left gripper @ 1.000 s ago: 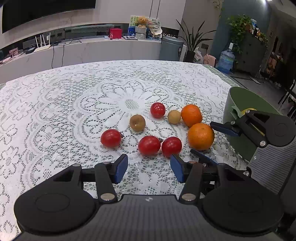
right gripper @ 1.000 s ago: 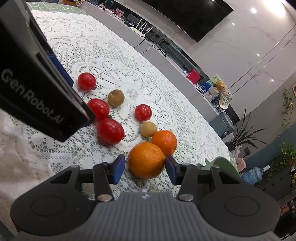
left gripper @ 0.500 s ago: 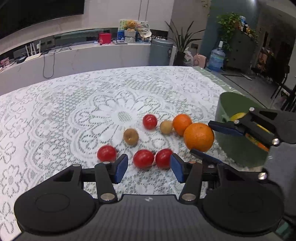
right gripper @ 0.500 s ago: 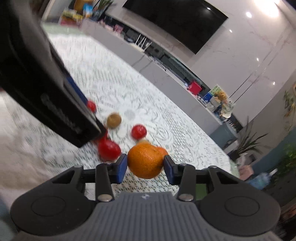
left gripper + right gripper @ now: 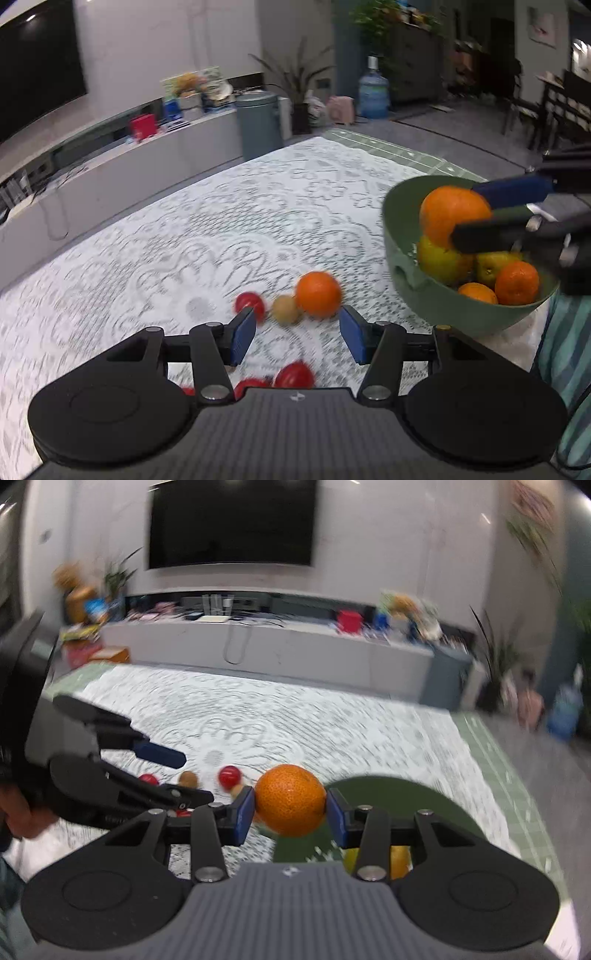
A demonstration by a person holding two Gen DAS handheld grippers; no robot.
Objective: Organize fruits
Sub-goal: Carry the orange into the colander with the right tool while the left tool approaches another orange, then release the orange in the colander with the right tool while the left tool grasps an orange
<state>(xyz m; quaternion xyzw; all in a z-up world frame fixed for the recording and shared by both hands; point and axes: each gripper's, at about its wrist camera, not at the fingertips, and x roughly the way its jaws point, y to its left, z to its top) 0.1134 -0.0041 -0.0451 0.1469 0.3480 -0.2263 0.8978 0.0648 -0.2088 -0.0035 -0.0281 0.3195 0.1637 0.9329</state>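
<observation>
R gripper (image 5: 290, 814) clamped on an orange (image 5: 290, 799), pads pressed to both its sides; held above the green bowl (image 5: 410, 295), which sits at 3 o'clock in the L wrist view; bowl holds two yellow fruits and two smaller oranges (image 5: 516, 282) under the held one. L gripper (image 5: 297, 334) released, jaws wide apart w/ nothing between, hovering over the lace tablecloth (image 5: 221, 229). On the cloth just ahead of the L fingers: second orange (image 5: 318, 294) at 12 o'clock, small brown fruit (image 5: 285, 309) touching its 9 o'clock side, red tomato (image 5: 251, 302) beyond that; more tomatoes (image 5: 294, 374) at 6 o'clock, partly hidden by the gripper body; frames blurred.
</observation>
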